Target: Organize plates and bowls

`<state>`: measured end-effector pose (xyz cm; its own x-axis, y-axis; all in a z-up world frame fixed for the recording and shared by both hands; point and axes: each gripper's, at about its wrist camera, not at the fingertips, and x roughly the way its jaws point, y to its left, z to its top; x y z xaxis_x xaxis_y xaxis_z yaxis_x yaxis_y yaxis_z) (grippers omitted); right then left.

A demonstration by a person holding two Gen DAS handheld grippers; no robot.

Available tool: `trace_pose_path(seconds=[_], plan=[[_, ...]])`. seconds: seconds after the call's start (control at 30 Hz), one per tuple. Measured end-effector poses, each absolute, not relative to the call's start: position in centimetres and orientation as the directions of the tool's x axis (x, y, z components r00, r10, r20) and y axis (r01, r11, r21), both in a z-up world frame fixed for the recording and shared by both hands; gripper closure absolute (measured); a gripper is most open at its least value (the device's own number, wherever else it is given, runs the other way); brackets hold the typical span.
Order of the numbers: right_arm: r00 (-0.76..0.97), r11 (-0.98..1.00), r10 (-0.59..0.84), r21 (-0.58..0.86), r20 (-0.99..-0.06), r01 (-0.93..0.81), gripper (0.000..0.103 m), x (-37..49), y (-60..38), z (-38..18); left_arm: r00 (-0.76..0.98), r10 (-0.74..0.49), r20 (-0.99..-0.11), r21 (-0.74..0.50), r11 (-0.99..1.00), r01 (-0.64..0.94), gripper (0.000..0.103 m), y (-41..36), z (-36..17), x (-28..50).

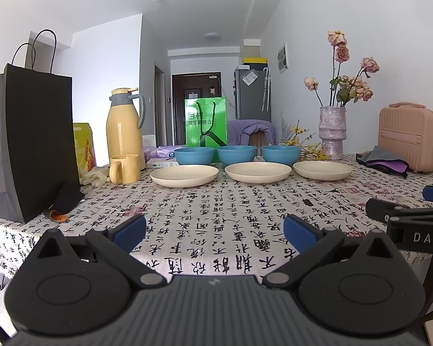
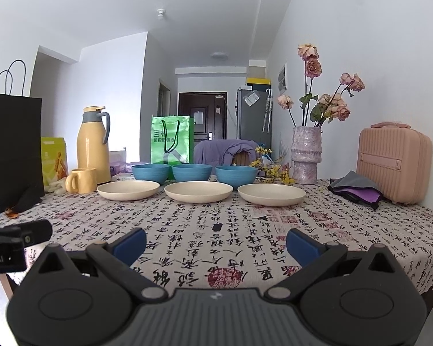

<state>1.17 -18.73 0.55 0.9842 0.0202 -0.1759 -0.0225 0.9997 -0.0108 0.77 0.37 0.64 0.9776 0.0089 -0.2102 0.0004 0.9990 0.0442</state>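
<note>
Lying well beyond both tongs (image 1: 215,229): plates (image 1: 257,172), bowls (image 1: 236,154)

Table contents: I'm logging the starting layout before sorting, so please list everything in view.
bowls: three, blue, in a row behind the plates
plates: three, cream, in a row in front of the bowls
flask: one, yellow, left
mug: one, yellow, by the flask
black bag: one, far left
green bag: one, behind the bowls
vase: one, pink, with dried roses, right
case: one, pink, far right
folded cloths: grey and purple, by the case
tablecloth: one, white with black writing
left gripper: open, empty
right gripper: open, empty
</note>
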Motion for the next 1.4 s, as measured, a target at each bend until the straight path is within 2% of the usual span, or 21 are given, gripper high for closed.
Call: trace_pose_path(seconds=[0.27, 0.9, 1.2, 1.4], plan=[[0.987, 1.0, 0.021, -0.009, -0.162, -0.023, 0.0, 2.6, -18.8, 0.9, 0.974, 0.023, -0.225, 0.038, 0.999, -0.015, 0.0, 0.6, 0.9, 2.3], [0.976, 0.997, -0.052, 0.044, -0.211, 0.062, 0.0, 10.8, -22.6, 1.9, 0.961, 0.02, -0.275, 0.06, 0.998, -0.003, 0.0, -1.5, 2.2, 11.0], [0.967, 0.995, -0.068, 0.055, -0.245, 0.084, 0.0, 15.8, -25.0, 2.3, 0.941, -0.019, -0.339, 0.05, 0.998, 0.038, 0.0, -3.4, 2.4, 16.9], [0.961, 0.991, -0.052, 0.104, -0.272, 0.083, 0.0, 20.1, -29.2, 3.4, 0.902, -0.111, -0.417, -0.044, 0.994, 0.102, 0.0, -4.9, 3.4, 22.3]])
